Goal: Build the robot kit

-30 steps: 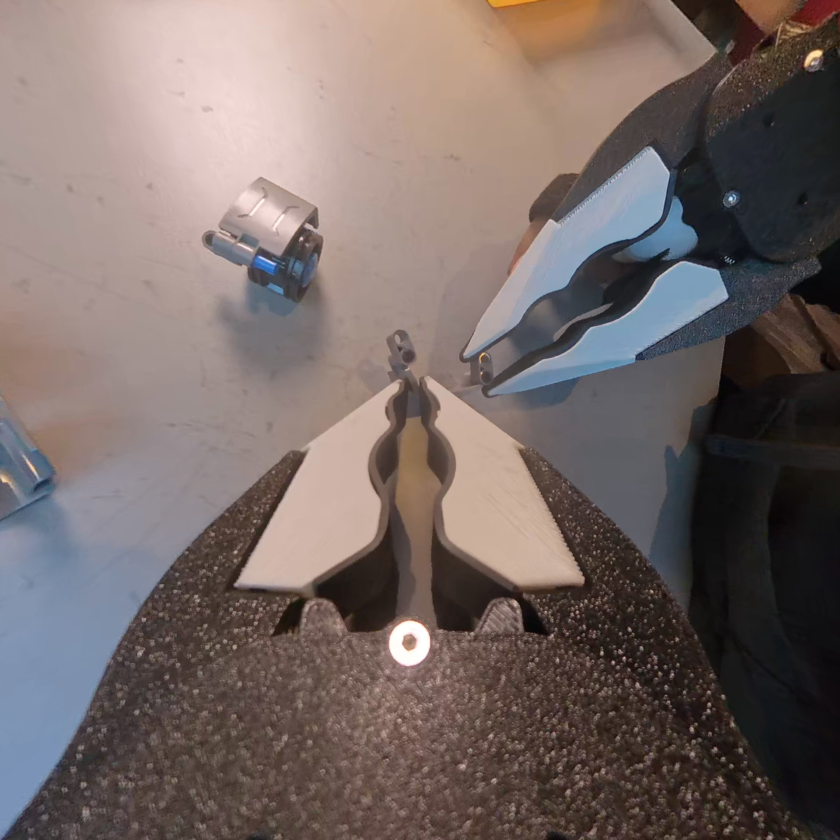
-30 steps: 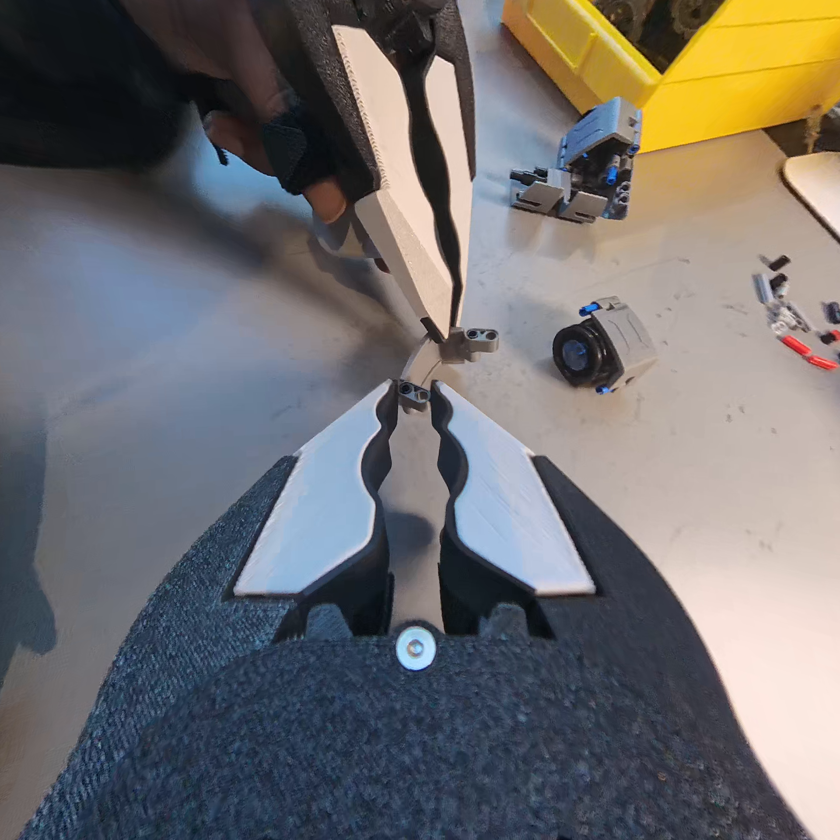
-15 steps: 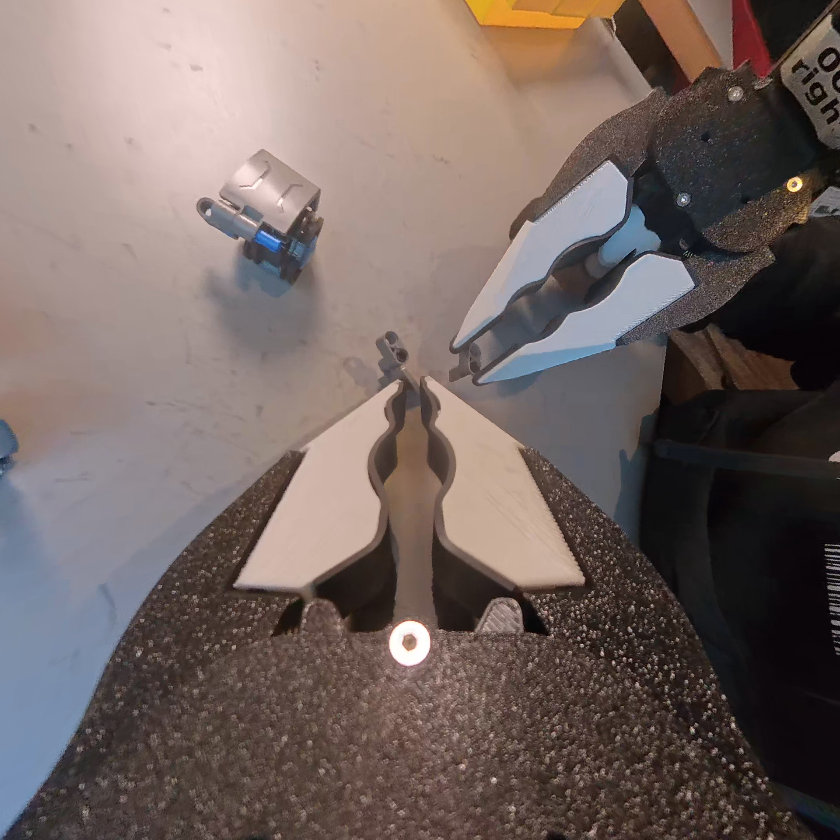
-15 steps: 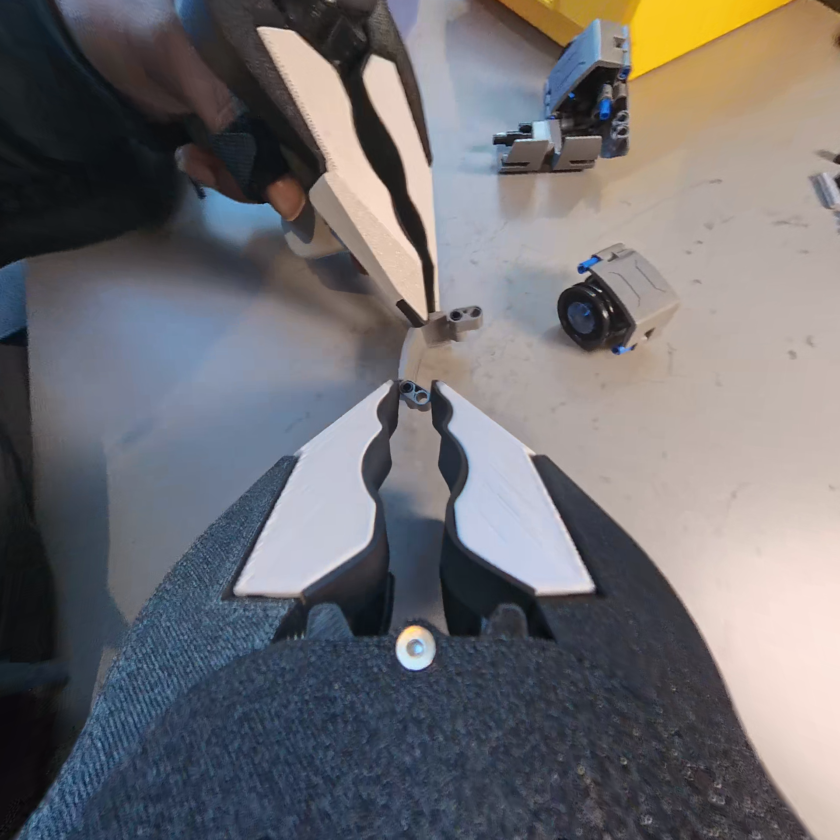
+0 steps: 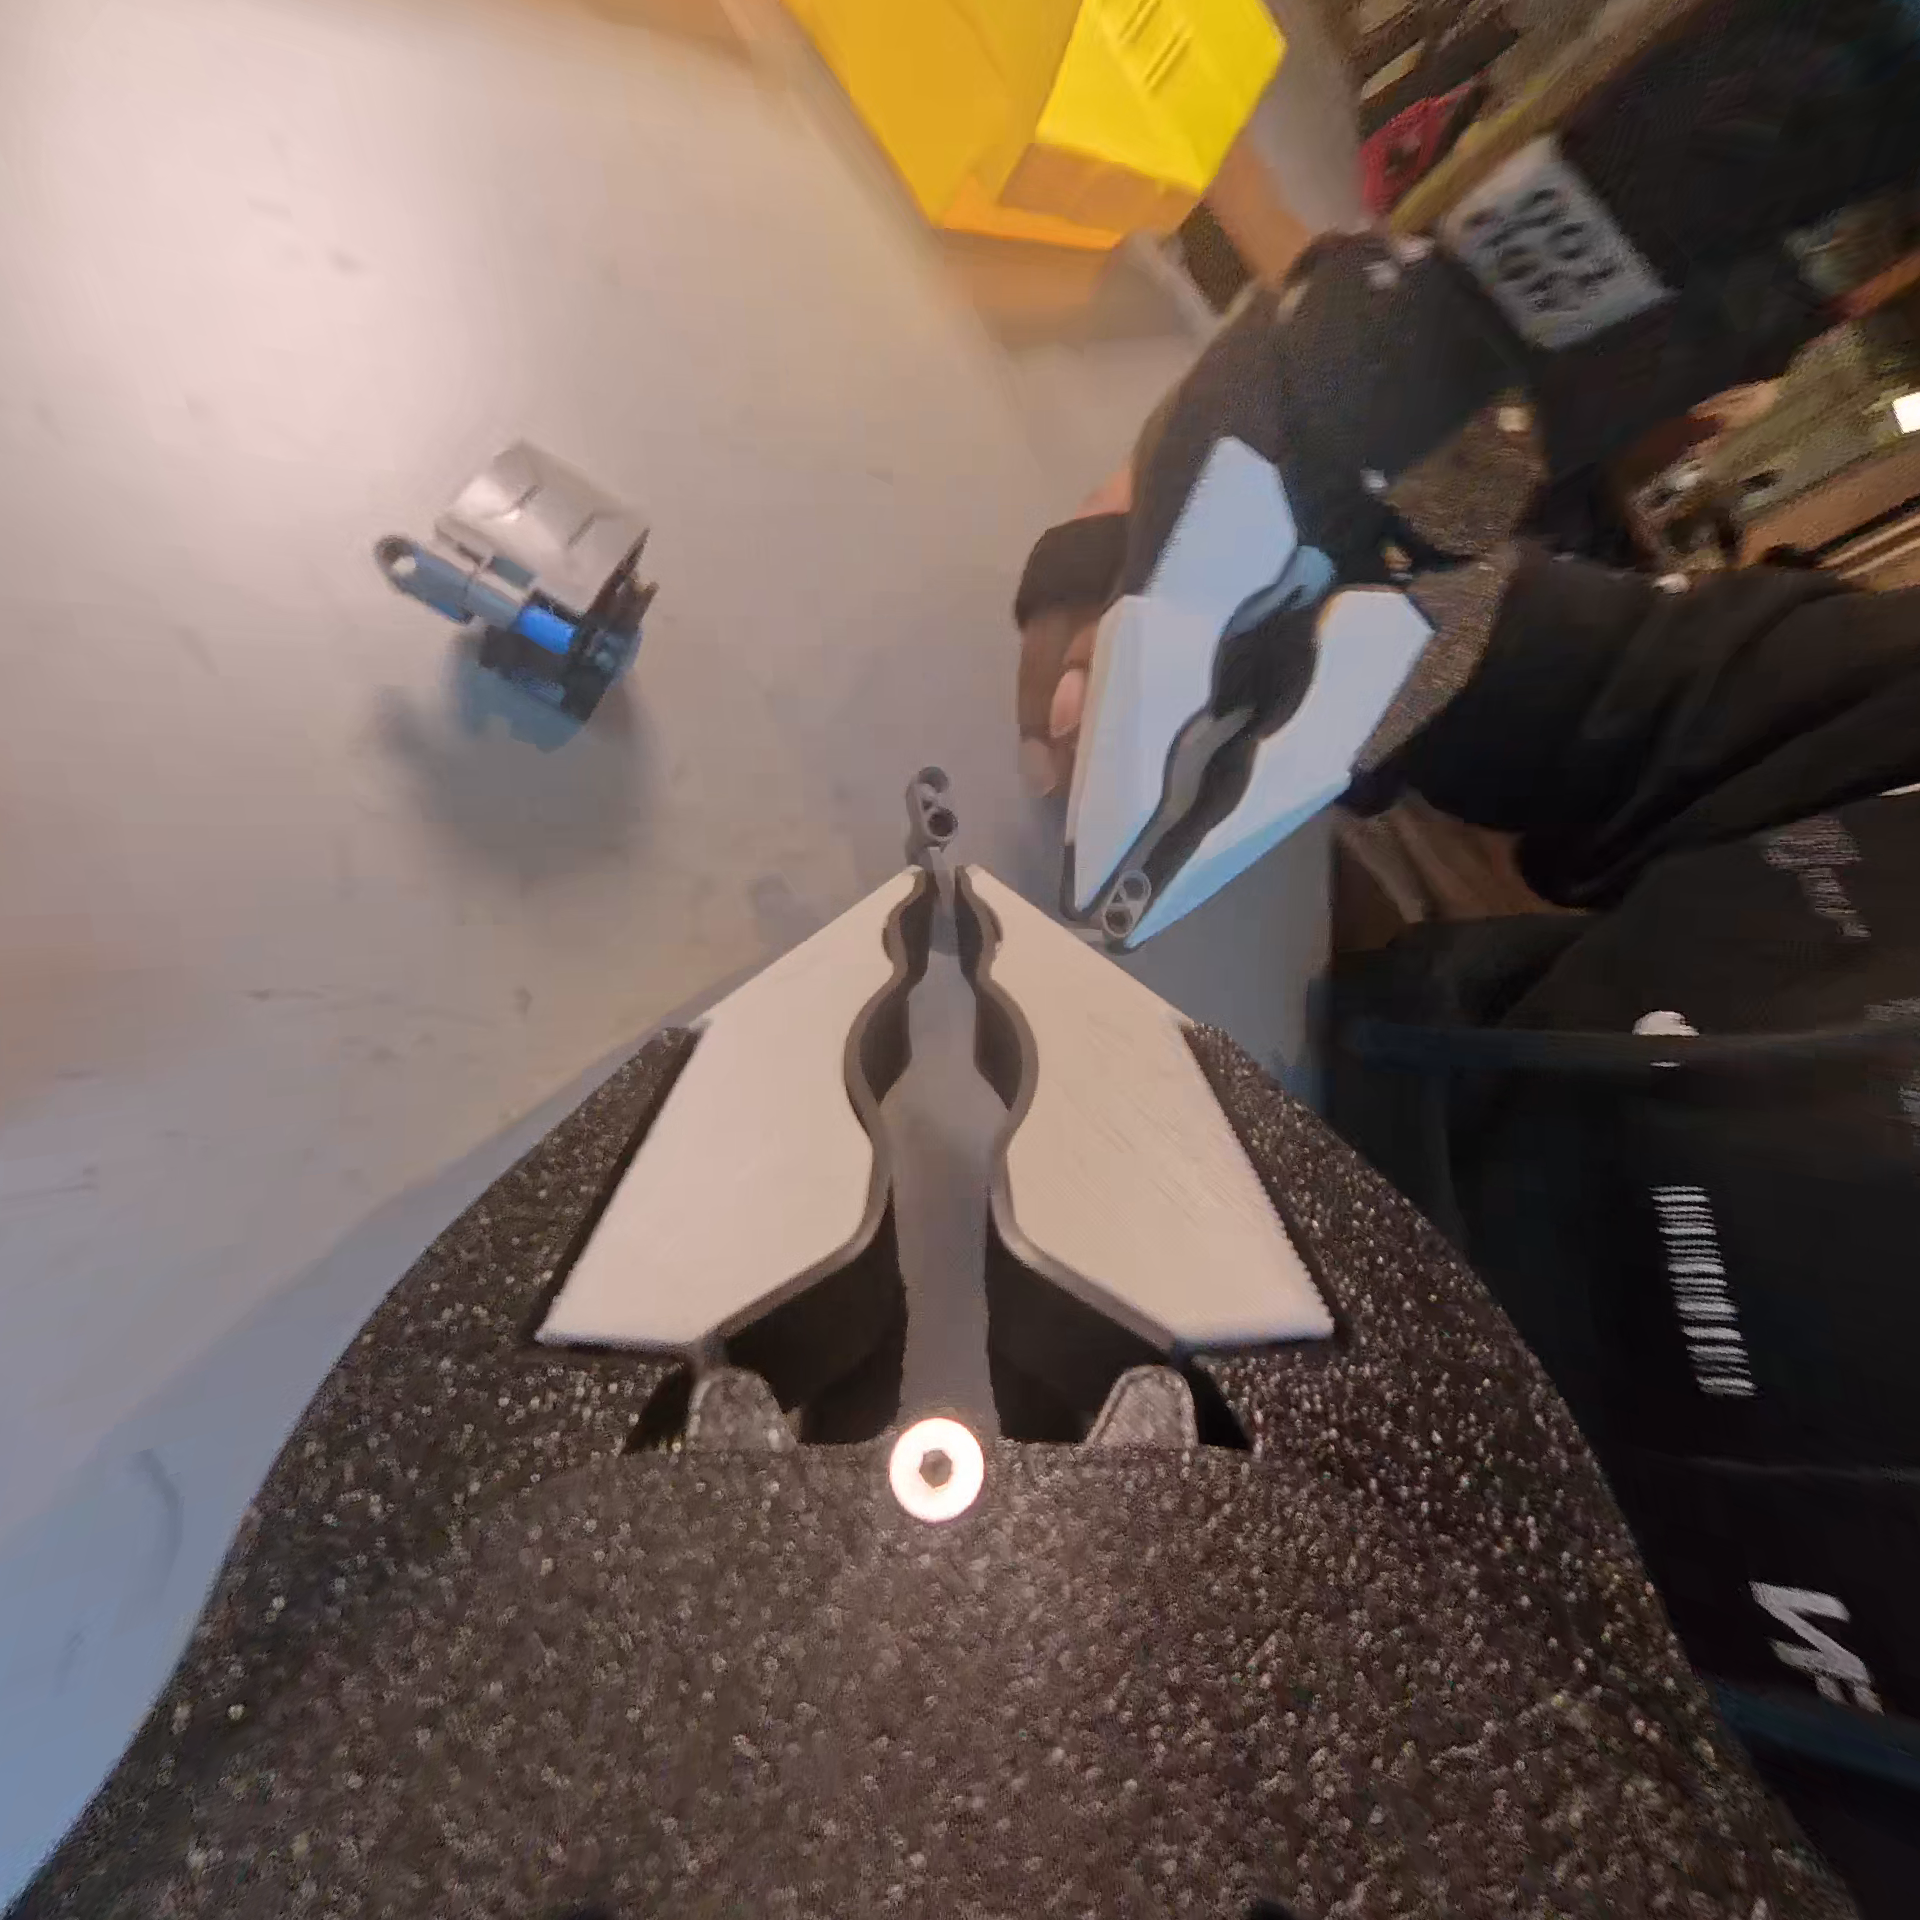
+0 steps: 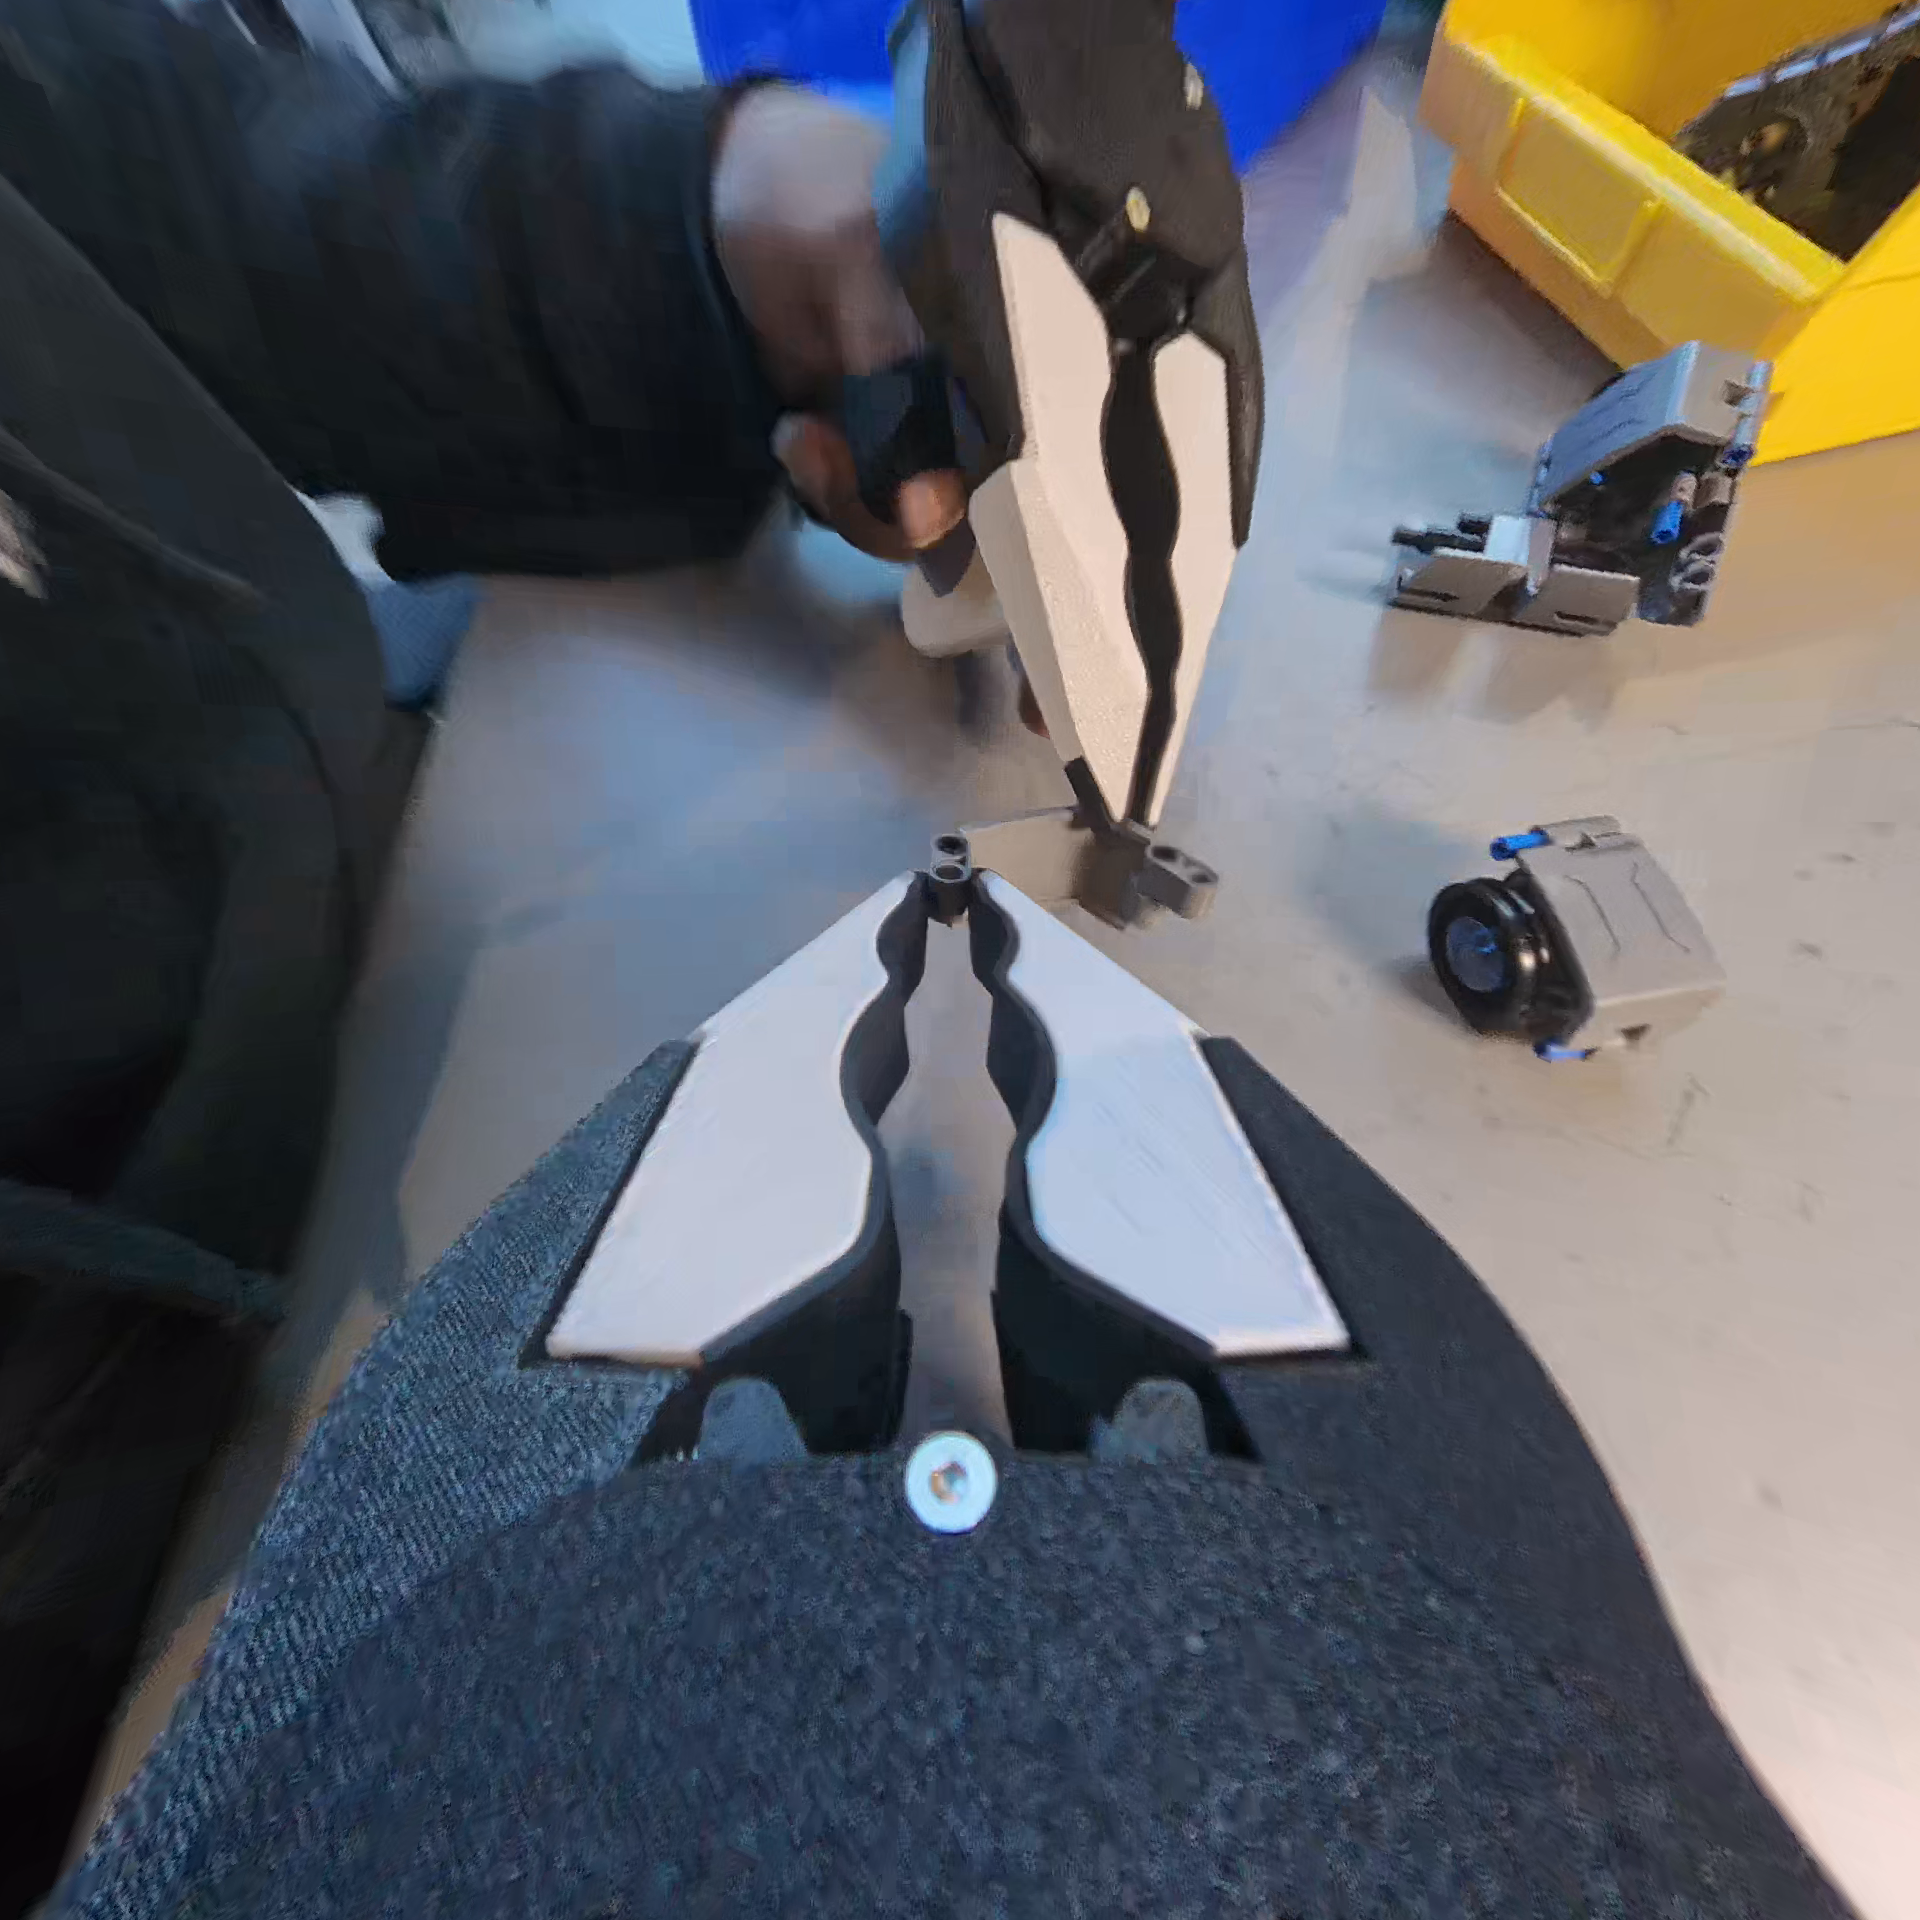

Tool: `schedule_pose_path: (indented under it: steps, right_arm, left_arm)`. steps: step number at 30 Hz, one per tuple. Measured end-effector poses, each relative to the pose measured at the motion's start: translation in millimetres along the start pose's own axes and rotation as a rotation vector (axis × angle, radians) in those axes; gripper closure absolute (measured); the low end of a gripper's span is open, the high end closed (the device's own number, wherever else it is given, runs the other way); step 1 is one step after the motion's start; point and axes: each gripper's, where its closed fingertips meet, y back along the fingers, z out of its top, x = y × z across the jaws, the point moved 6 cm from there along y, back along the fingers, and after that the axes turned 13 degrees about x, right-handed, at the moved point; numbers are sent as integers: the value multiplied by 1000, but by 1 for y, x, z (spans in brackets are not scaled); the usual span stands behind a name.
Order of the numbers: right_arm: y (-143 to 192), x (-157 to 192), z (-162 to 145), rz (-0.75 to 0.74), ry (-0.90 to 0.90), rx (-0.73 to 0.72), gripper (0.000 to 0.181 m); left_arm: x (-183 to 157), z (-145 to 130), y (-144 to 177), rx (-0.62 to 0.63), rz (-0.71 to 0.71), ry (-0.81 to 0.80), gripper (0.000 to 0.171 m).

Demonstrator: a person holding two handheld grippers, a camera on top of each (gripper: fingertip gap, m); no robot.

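Connector pieces (image 6: pixel 951 871) (image 5: pixel 932 821) pinched in right tool (image 6: pixel 948 902), left tool (image 5: pixel 938 883) | thin tip grips, could slip onto counter (image 6: pixel 1558 1299)

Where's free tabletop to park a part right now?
Bare grey tabletop lies left of the left tongs, below the grey-and-black wheel module. In the right wrist view, bare near-right surface below that module. Crowded: both tongs' tips, grey block assembly, yellow plastic bin.

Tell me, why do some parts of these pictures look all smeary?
Left wrist view: the yellow bin and right gripper are motion-blurred, while the left gripper looks sharp. Right wrist view: the sleeve smears, the wheel piece stays fairly crisp, and edges bend from the wide lens.
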Motion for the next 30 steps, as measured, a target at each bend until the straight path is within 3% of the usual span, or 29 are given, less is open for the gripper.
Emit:
schedule_pose_path:
  steps: [4,7,9,11,13,18,30]
  right_arm:
    - [42,2,22,367,-166,-344,176]
    - [51,5,29,554,-210,-431,176]
    - [49,5,29,635,-228,-431,175]
    - [46,6,29,710,-242,-425,175]
    - [43,5,29,746,-251,-420,175]
    - [36,-6,21,730,-309,-369,174]
    - [35,-3,20,792,-314,-389,169]
  left_arm:
    - [-21,18,27,-199,-243,-118,137]
    - [-41,25,36,-320,-210,-330,133]
    - [-58,23,37,-316,-188,-480,134]
    - [-66,18,27,-219,-180,-555,136]
    - [-67,12,16,-136,-179,-576,147]
    - [-61,7,10,-87,-246,-497,169]
    - [-64,3,8,-91,-443,-425,170]
